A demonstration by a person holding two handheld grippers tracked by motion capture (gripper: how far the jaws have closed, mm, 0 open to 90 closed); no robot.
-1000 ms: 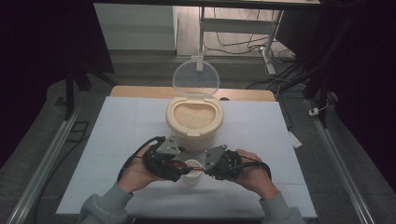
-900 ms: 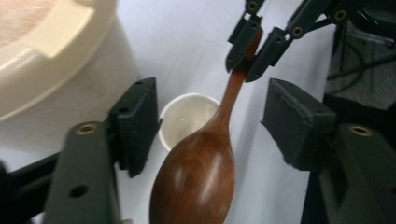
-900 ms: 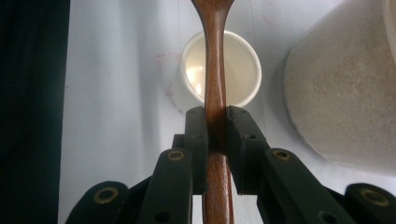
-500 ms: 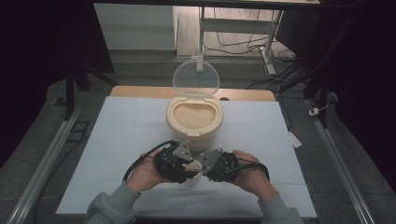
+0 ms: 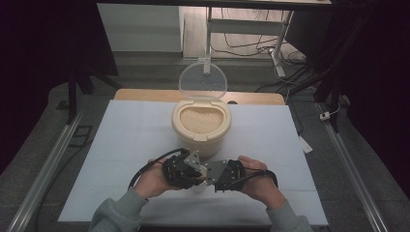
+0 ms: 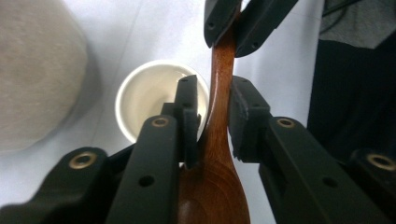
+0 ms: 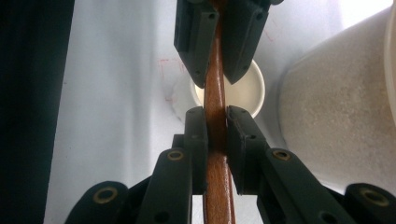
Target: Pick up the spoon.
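A brown wooden spoon (image 6: 215,163) hangs level between my two grippers, just above a small white cup (image 6: 149,100) on the white table cover. My left gripper (image 6: 215,93) is shut on the spoon's neck, right by its bowl. Facing it nose to nose, my right gripper (image 7: 215,116) is shut on the handle (image 7: 217,186). In the high view both grippers, left (image 5: 198,173) and right (image 5: 211,175), meet near the table's front, in front of the cream rice container (image 5: 200,123). The cup (image 7: 252,91) lies below the left gripper's jaws.
The container holds beige grain and its clear round lid (image 5: 203,81) stands open at the back. Its rough side wall (image 7: 336,121) stands close beside the grippers. The white cover (image 5: 121,145) stretches wide to the left and right. Metal rails (image 5: 48,164) run along both table sides.
My left gripper has moved right, toward the right gripper, and now grips the spoon next to it. The two hands have come closer together over the cup.
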